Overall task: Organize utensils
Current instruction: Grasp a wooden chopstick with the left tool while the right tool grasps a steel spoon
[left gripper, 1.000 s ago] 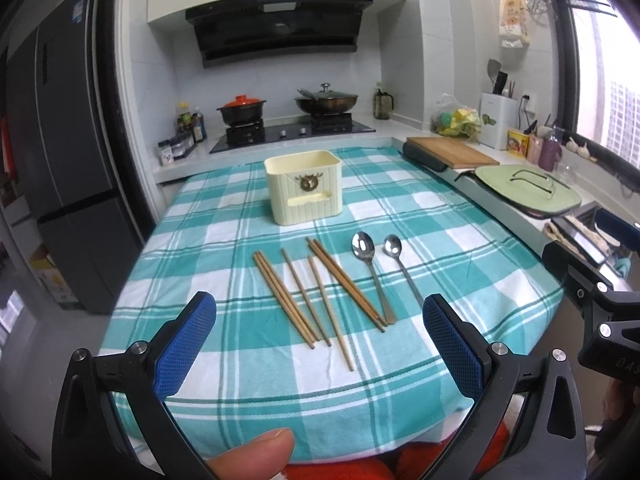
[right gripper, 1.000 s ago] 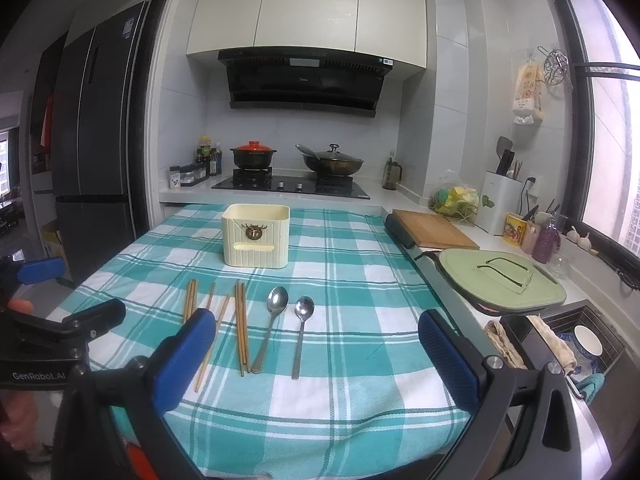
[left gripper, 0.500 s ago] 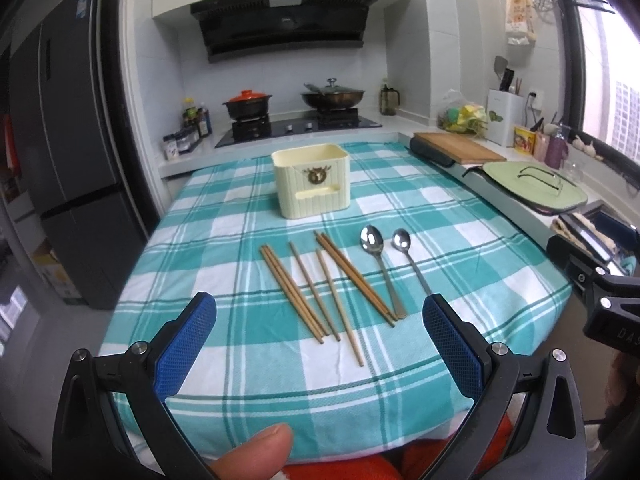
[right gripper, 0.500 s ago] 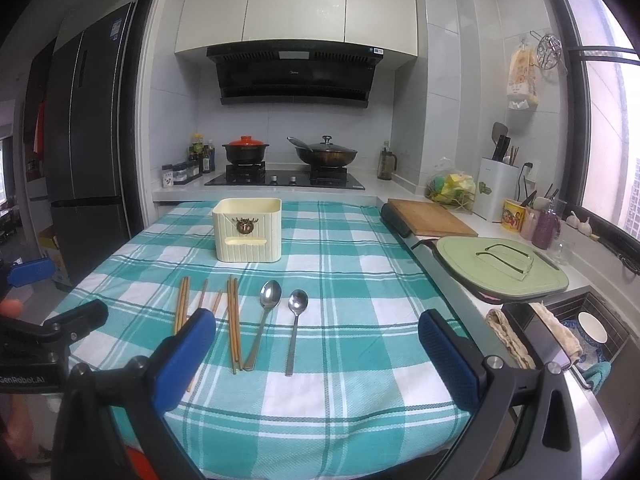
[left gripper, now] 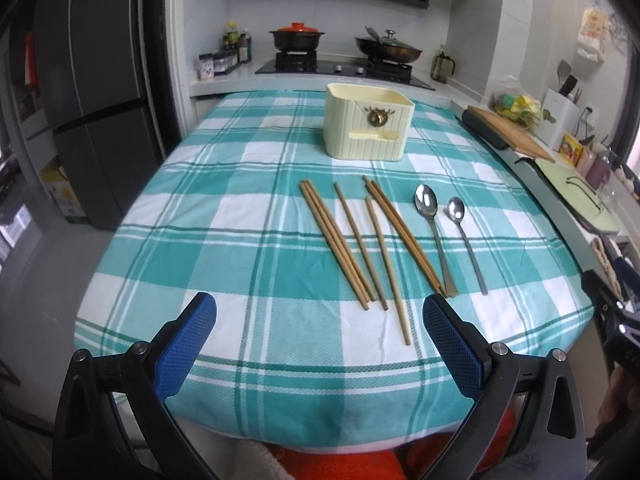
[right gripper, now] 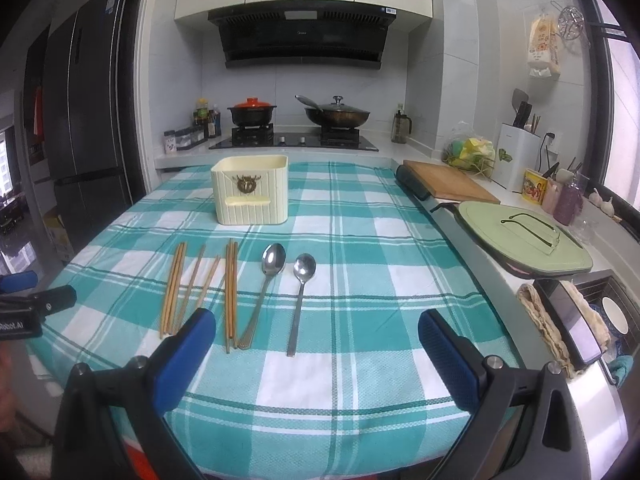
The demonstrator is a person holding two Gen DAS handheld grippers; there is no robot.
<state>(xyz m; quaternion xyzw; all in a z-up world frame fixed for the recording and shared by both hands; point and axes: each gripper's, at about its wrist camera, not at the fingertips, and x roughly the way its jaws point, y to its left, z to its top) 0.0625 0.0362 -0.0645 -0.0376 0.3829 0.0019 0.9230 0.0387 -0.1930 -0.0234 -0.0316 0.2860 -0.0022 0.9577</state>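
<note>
Several wooden chopsticks [left gripper: 352, 240] [right gripper: 200, 284] lie side by side on a teal checked tablecloth [left gripper: 224, 248] [right gripper: 380, 240]. Right of them rest a larger steel spoon [left gripper: 432, 232] [right gripper: 264, 288] and a smaller one [left gripper: 466, 244] [right gripper: 300, 296]. Behind them stands a cream utensil holder [left gripper: 368, 126] [right gripper: 250, 190], upright with its top open. My left gripper [left gripper: 320, 340] is open over the near table edge, just short of the chopstick ends. My right gripper [right gripper: 316, 350] is open too, short of the spoon handles. Neither holds anything.
A stove with a red-lidded pot [right gripper: 252, 110] and a wok [right gripper: 338, 114] sits behind the table. A cutting board [right gripper: 448, 182], green lid [right gripper: 524, 240] and sink area [right gripper: 580, 320] line the right counter. A dark fridge [left gripper: 92, 92] stands left.
Both grippers have moved forward and lower toward the table, so the utensils appear nearer. A fingertip seen earlier at the bottom of the left wrist view is out of sight.
</note>
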